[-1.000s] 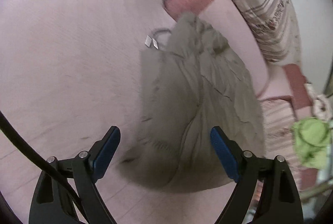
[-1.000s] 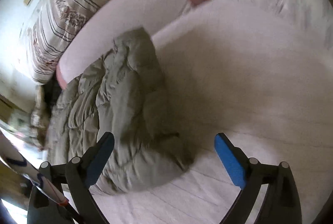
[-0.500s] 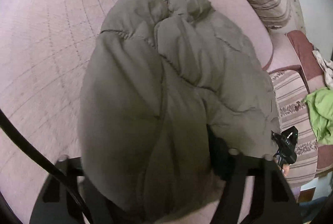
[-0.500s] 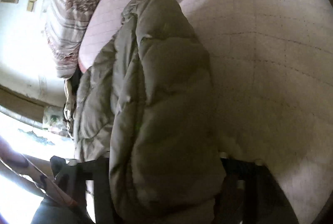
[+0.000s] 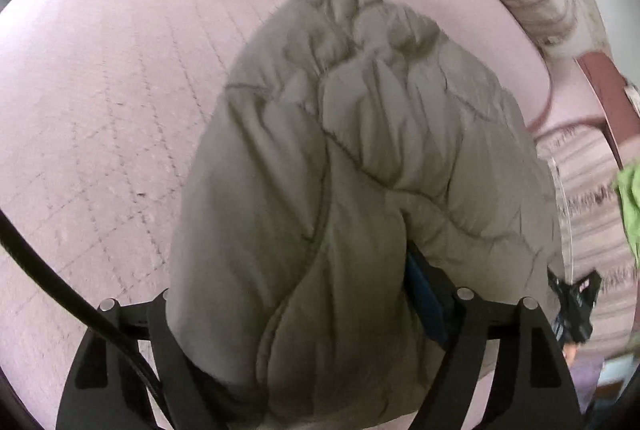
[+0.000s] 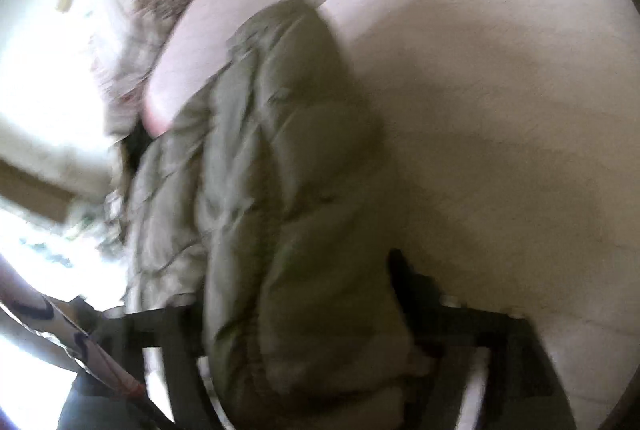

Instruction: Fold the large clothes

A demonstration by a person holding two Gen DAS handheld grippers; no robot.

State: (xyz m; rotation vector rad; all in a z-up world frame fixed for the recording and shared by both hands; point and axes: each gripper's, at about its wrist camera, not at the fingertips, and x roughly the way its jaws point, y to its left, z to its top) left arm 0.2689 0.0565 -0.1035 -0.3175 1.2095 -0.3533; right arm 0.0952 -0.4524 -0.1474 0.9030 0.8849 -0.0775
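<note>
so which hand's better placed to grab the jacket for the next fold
Left, probably: the jacket bulges between the opening left tongs, against its blue pad. The right tongs are opening too, jacket between, contact blurred.

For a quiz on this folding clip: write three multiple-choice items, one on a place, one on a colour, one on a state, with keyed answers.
1. Where does the jacket lie?
A. on the pink quilted bed
B. on a bare wooden floor
C. in a basket

2. What colour is the jacket?
A. bright red
B. olive grey
C. navy blue

3. What is between the left gripper's fingers?
A. nothing
B. a striped pillow
C. a bulge of the jacket

Answers:
1 A: the bed spreads around and under the jacket.
2 B: both wrist views show olive-grey padded fabric.
3 C: the padding fills the gap as the jaws open; the blue pad shows at the fabric's edge.
</note>
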